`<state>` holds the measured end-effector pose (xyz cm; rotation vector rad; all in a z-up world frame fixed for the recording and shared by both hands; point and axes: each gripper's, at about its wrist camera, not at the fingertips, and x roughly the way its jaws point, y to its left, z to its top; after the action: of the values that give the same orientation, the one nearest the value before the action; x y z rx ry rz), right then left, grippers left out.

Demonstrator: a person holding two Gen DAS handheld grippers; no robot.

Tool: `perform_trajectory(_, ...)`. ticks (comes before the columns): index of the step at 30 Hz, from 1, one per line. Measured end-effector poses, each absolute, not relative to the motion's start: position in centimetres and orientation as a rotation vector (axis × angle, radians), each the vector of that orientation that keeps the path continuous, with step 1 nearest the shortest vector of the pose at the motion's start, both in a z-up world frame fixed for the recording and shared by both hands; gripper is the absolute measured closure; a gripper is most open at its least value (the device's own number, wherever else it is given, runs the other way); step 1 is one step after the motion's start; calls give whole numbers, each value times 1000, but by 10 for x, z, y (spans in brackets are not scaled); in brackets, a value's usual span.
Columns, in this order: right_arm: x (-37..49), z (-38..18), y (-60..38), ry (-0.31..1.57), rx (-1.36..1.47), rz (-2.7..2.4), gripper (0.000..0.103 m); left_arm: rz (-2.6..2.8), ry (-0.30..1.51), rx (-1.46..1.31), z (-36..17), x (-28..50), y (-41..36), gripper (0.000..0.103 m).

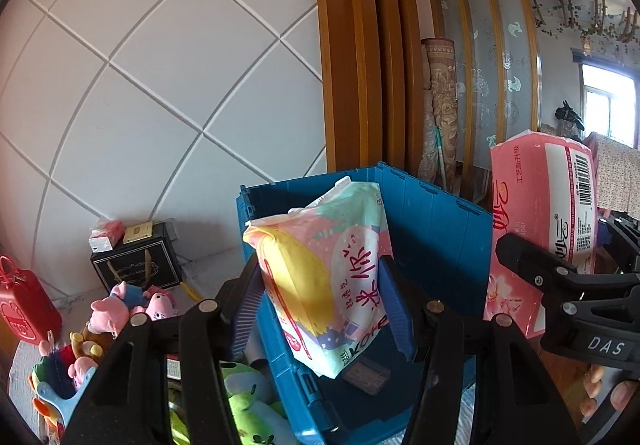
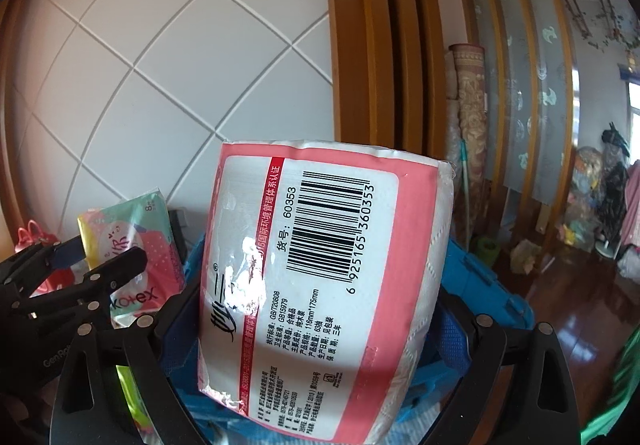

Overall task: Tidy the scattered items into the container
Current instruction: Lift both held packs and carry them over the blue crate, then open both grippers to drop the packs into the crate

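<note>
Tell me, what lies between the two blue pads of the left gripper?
A pastel pad packet stands between the left gripper pads, which press its sides, above the blue crate. The left wrist view shows it.

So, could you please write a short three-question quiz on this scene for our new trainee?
1. True or false: the left gripper is shut on the pastel Kotex pack.
2. What does the right gripper hold? A) a plush toy B) the pink tissue pack C) nothing
3. Fill in: the container ahead is a ____ plastic crate.

Key
1. True: its pads press on both sides of the pack.
2. B: the pack with the barcode sits between its fingers.
3. Blue; the plush toys lie outside it, to its left in the left wrist view.
</note>
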<state>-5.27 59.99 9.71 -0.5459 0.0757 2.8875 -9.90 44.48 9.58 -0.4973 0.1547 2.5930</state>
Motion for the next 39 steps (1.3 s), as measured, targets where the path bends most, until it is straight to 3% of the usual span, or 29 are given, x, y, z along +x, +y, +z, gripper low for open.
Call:
perform_trajectory(10, -141, 133, 671, -87, -548, 3001, 6, 2643, 73, -607, 127, -152, 520, 48)
perform_trajectory(17, -229, 134, 708, -158, -677, 3008, 6, 2666, 57, -877, 123, -242, 560, 48)
perform_trajectory(24, -323, 62, 723, -273, -1025, 2867, 7, 2568, 216, -1329, 37, -329, 597, 48)
perform_trajectory(30, -384, -26, 731, -377, -1403, 2695, 7, 2391, 367, -1644, -55, -352, 622, 48)
perform_trajectory(39, -409, -116, 748, -355, -1743, 2535, 7, 2234, 347, -1925, -132, -355, 626, 45)
